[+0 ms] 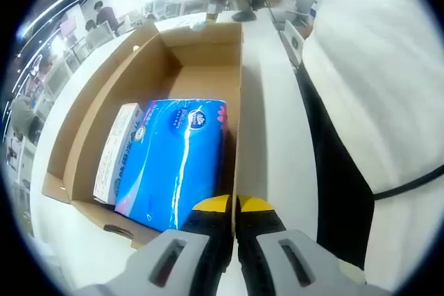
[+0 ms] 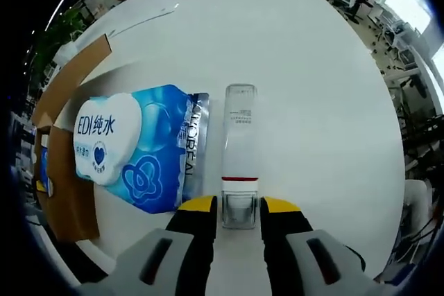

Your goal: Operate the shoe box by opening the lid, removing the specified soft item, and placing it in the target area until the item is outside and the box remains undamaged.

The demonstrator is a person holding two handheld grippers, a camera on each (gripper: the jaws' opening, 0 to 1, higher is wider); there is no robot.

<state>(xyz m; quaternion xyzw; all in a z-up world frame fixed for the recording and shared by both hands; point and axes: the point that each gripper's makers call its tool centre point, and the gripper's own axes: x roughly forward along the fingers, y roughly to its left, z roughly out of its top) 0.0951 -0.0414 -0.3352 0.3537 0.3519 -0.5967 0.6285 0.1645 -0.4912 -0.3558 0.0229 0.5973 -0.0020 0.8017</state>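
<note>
The brown cardboard shoe box (image 1: 201, 53) lies open on the white desk (image 2: 312, 88), a glossy blue soft pack (image 1: 177, 164) resting inside against its right wall. Outside, another blue-and-white soft wipes pack (image 2: 132, 147) lies flat beside the box's flap (image 2: 69, 77).

In the left gripper view, the box (image 1: 149, 74) wall runs down between the yellow tips of the left gripper (image 1: 232, 206), and whether the tips press it cannot be told. The blue pack (image 1: 177, 161) inside the box hides the box floor under it and part of the white carton (image 1: 118, 150) beside it; the carton's print is too small to read. Beyond the box, figures and desks are blurred. In the right gripper view, the tube (image 2: 239, 150) has its cap end sunk between the tips of the right gripper (image 2: 239, 206), contact uncertain. The wipes pack (image 2: 135, 147) covers most of a silver packet (image 2: 196, 136) beside the tube.
</note>
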